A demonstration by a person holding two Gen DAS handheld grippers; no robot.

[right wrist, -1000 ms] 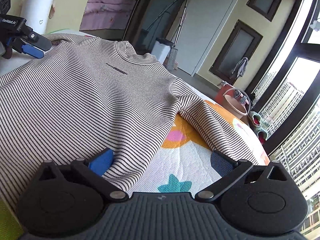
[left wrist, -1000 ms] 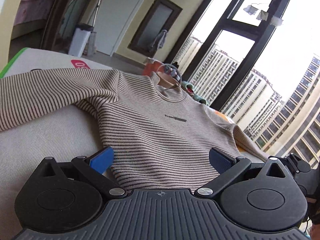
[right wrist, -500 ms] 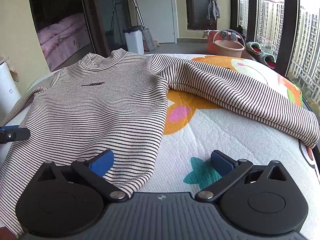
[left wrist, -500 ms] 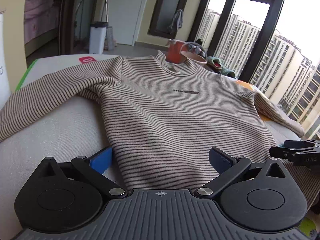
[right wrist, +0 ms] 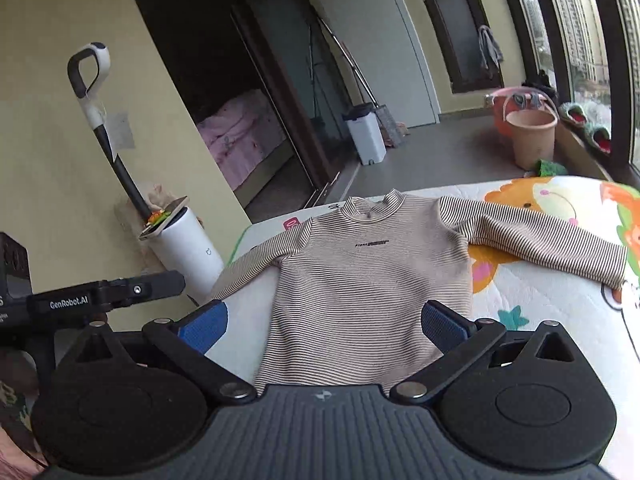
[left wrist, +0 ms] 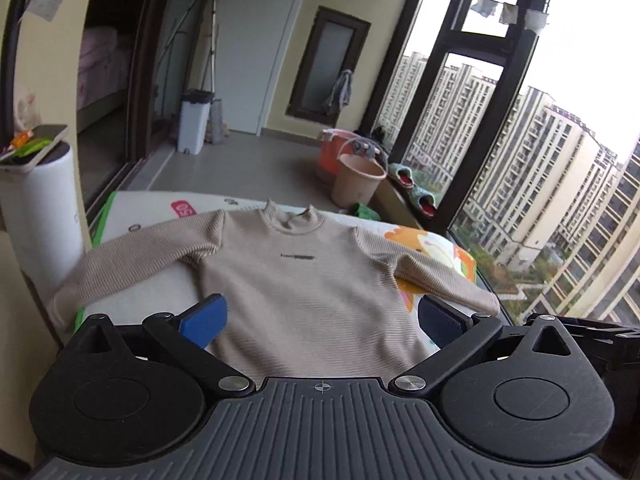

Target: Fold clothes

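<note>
- The left gripper (left wrist: 322, 316) has its blue-padded fingers (left wrist: 204, 316) spread wide with nothing between them; it hangs above the hem of the striped sweater (left wrist: 308, 292), clear of the cloth.
- The right gripper (right wrist: 322, 318) is likewise wide open and holds nothing, its blue pads (right wrist: 442, 322) framing the sweater's lower body from above.
- In the right wrist view, the left gripper's black finger, marked "GenRobot.AI", reaches in from the left edge, beside the sweater's sleeve but apart from it.
- The sweater lies flat and face up on a cartoon-print mat (right wrist: 532, 284), collar away from the cameras, both sleeves stretched outward; a small dark logo sits on the chest.
- The sleeve on the right crosses the mat's orange print; the one on the left runs toward a white cylindrical appliance (right wrist: 188, 244).
- On that cylinder's top lies a phone (left wrist: 34, 148) with a small green and orange item on it.
- Beyond the mat, on the grey floor, stands a beige bucket (right wrist: 532, 136); whether anything is in it cannot be told. An orange bucket (left wrist: 332, 152) sits just behind it, touching or nearly so.
- A white lidded bin (right wrist: 366, 134) stands near the doorway, its lid shut.
- Green slippers (left wrist: 412, 188) rest by the window.
</note>
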